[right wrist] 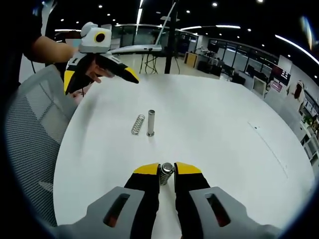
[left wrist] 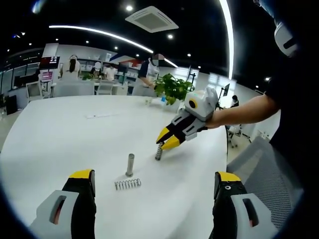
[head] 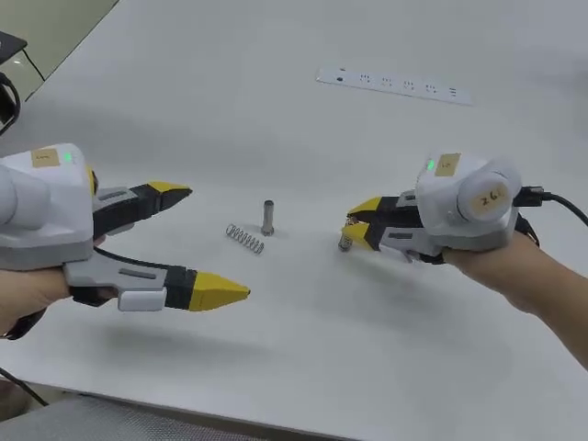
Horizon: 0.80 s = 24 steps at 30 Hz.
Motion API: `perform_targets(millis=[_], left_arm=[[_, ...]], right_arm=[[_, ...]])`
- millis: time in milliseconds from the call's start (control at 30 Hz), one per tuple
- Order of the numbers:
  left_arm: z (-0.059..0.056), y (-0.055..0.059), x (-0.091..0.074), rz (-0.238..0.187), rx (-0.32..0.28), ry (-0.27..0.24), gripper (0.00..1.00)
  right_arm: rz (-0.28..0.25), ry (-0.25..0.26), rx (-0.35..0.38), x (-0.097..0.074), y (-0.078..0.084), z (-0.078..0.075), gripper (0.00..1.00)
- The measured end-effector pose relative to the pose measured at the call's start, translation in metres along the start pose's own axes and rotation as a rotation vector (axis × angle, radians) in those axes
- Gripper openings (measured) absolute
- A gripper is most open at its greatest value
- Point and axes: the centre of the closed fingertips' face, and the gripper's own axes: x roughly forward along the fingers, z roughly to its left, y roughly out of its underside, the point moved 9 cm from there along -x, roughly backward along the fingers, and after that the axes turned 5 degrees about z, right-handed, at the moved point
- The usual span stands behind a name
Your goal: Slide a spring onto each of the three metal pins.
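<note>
A bare metal pin (head: 268,217) stands upright mid-table, with a loose spring (head: 244,238) lying just beside it. In the left gripper view the same pin (left wrist: 130,165) and spring (left wrist: 127,184) lie ahead of my left gripper (left wrist: 154,177). That left gripper (head: 197,241) is open with nothing between its jaws. My right gripper (head: 354,225) is shut on a second pin with a spring around it (head: 346,242), whose foot rests on the table. The right gripper view shows that spring-wrapped pin (right wrist: 166,173) pinched between the yellow fingertips (right wrist: 148,169).
A white power strip (head: 395,85) lies at the far side of the white table (head: 303,349). A grey mesh chair (right wrist: 35,129) stands at the near edge. Office desks and people are in the background.
</note>
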Motion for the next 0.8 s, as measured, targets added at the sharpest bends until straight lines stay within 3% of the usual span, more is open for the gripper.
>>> perform_targets(millis=[633,800], left_arm=[[-0.0006,-0.0014,-0.0019,0.000,-0.005,0.000,0.97],[0.0020,-0.0030,-0.0037,-0.010,-0.010,-0.007,0.97]], right_arm=[[-0.027,-0.006,0.099,-0.0031,0.0018,-0.0004,0.15],[-0.060,-0.006,0.145,-0.0086,0.0005,-0.0001,0.16]])
